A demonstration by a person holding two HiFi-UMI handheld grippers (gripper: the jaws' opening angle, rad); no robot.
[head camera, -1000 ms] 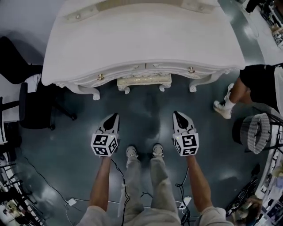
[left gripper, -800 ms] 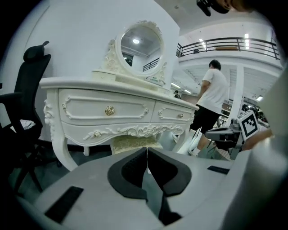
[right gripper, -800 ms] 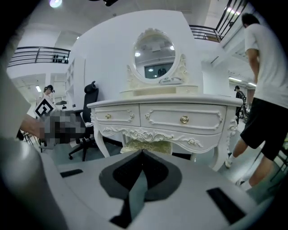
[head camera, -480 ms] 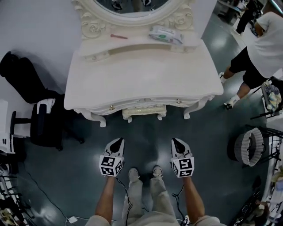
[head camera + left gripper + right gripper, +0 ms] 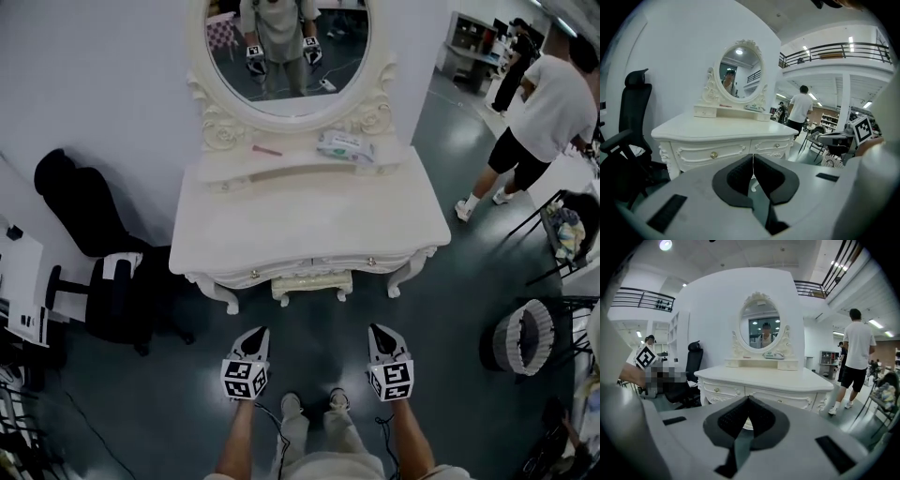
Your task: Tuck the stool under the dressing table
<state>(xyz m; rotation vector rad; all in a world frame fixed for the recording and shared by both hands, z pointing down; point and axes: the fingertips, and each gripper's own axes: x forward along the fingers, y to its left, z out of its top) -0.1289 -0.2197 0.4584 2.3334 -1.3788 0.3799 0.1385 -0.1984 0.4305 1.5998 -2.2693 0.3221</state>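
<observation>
The white dressing table point(image 5: 309, 220) stands against the wall under its oval mirror point(image 5: 289, 52). The cream stool point(image 5: 312, 284) sits tucked beneath its front edge, with only the seat rim and legs showing. My left gripper point(image 5: 258, 331) and right gripper point(image 5: 377, 329) hover side by side in front of the table, well back from the stool, both shut and holding nothing. In the left gripper view the dark pads point(image 5: 740, 176) meet in a thin line, with the table's drawers point(image 5: 712, 153) beyond. The pads point(image 5: 761, 418) in the right gripper view are also pressed together.
A black office chair point(image 5: 112, 291) stands left of the table. A person in a white shirt point(image 5: 544, 98) stands at the right, near a round basket point(image 5: 523, 337). A wipes packet point(image 5: 345, 147) and a red pen point(image 5: 267, 150) lie on the table's shelf. The person's feet point(image 5: 311, 403) stand between the grippers.
Both grippers have risen, still shut and empty. The head view has tilted up, so the mirror and shelf now show. The person at right has stepped further from the table.
</observation>
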